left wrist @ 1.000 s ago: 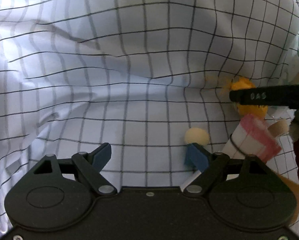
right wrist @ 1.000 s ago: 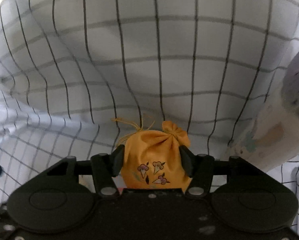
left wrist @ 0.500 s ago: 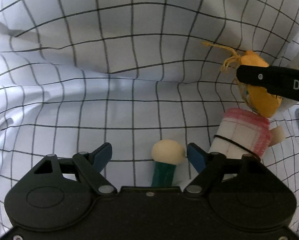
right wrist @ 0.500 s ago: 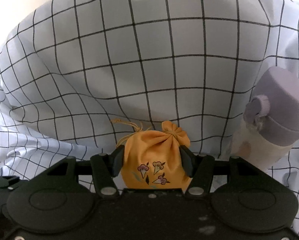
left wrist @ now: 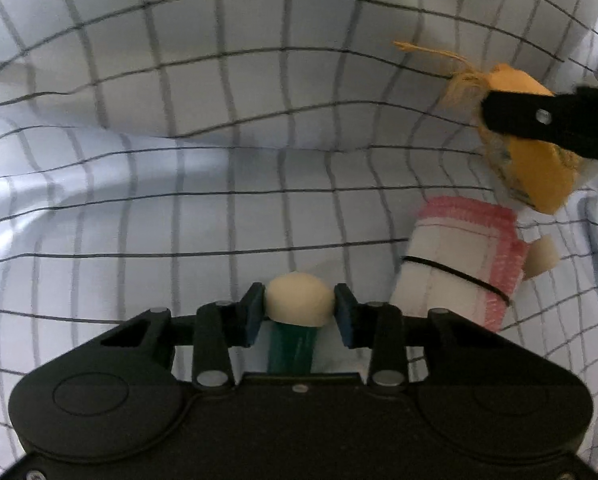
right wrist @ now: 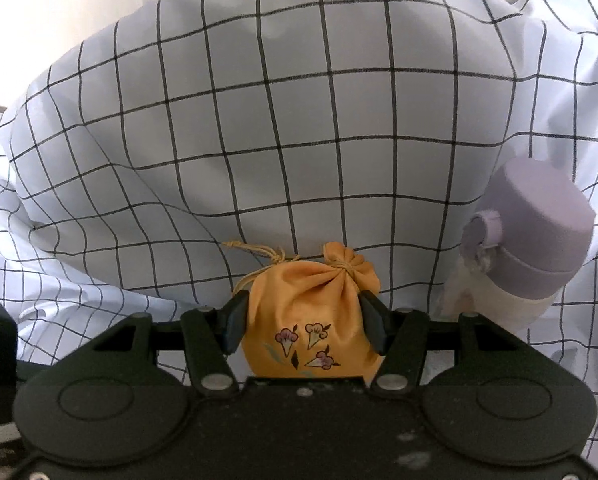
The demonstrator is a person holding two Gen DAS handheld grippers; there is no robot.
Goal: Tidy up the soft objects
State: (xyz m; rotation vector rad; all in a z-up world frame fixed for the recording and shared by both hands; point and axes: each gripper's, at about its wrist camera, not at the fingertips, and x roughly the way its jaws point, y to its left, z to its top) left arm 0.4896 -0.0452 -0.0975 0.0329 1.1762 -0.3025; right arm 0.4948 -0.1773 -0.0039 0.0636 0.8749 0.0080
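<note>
My left gripper (left wrist: 299, 310) is shut on a cream foam ball (left wrist: 298, 299) that tops a green stem (left wrist: 293, 346); both blue pads press its sides. To its right lies a rolled white towel with pink edging (left wrist: 457, 268), bound by a black band. My right gripper (right wrist: 304, 326) is shut on an orange drawstring pouch (right wrist: 309, 320) with small flower prints and holds it above the checked sheet. In the left wrist view the same pouch (left wrist: 535, 176) hangs at the upper right under a black finger (left wrist: 547, 126) of the right gripper.
A white sheet with a black grid (left wrist: 219, 140) covers everything, bulging into a large mound (right wrist: 279, 100) behind the pouch. A bottle with a lilac cap (right wrist: 535, 248) lies at the right. A small cream piece (left wrist: 542, 261) shows beside the towel.
The left gripper moved over the cream ball and its jaws closed on it. The right gripper has risen with the pouch, so more of the mound and the bottle show.
</note>
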